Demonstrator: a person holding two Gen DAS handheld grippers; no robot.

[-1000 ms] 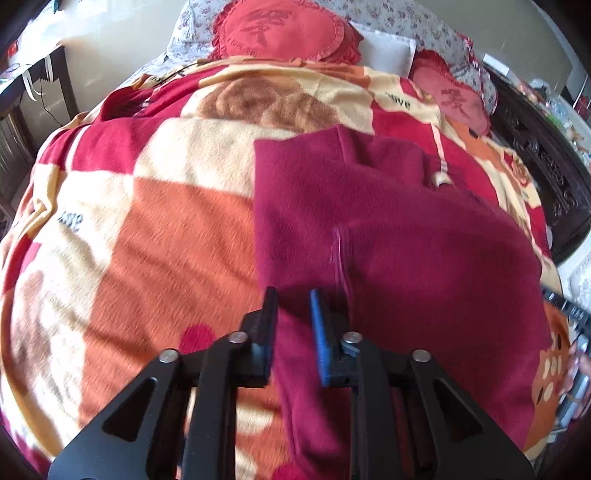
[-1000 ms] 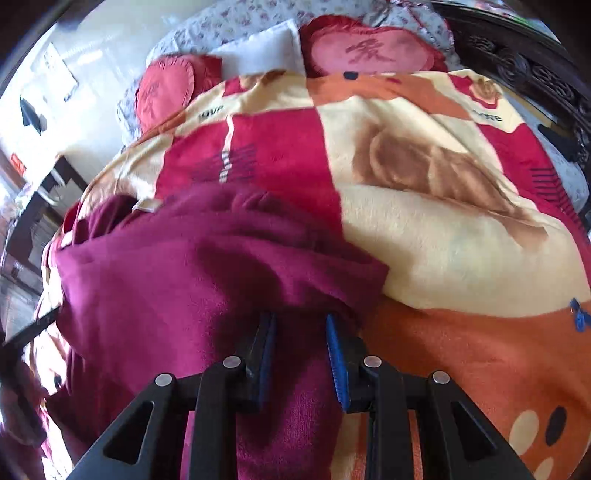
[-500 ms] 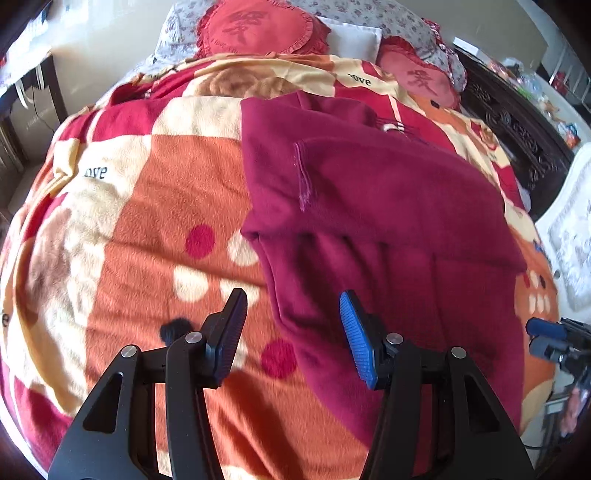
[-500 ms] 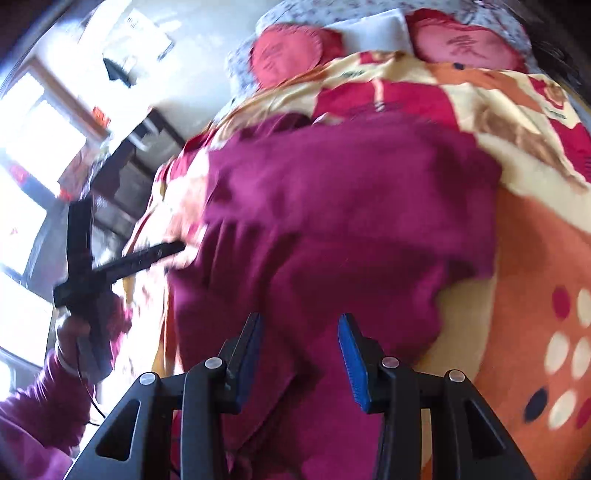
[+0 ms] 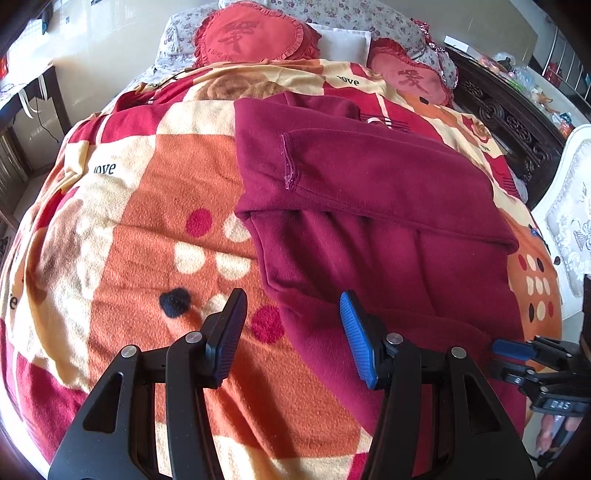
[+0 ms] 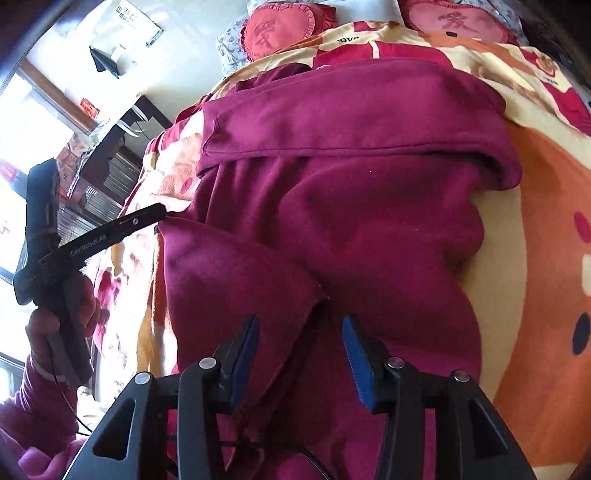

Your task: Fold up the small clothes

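Observation:
A maroon fleece garment [image 5: 369, 221] lies flat on the bed with its sleeve [image 5: 388, 181] folded across the body. My left gripper [image 5: 293, 330] is open and empty, hovering over the garment's near left edge. In the right wrist view the same garment [image 6: 351, 177] fills the middle. My right gripper [image 6: 300, 349] is open and empty above its near hem, where a flap [image 6: 236, 280] lies folded over. The left gripper shows there at the left [image 6: 160, 212], and the right gripper shows in the left wrist view at the right edge [image 5: 506, 354].
The garment rests on an orange, red and cream blanket [image 5: 129, 221]. Red heart cushions [image 5: 251, 35] and a white pillow [image 5: 343, 40] sit at the head. A dark carved bed frame [image 5: 517, 129] runs along the right. A dark desk [image 6: 107, 162] stands by the window.
Both grippers were shut on the garment a second ago; they opened, let it go and drew back toward the near edge. The sleeve now lies folded across the body.

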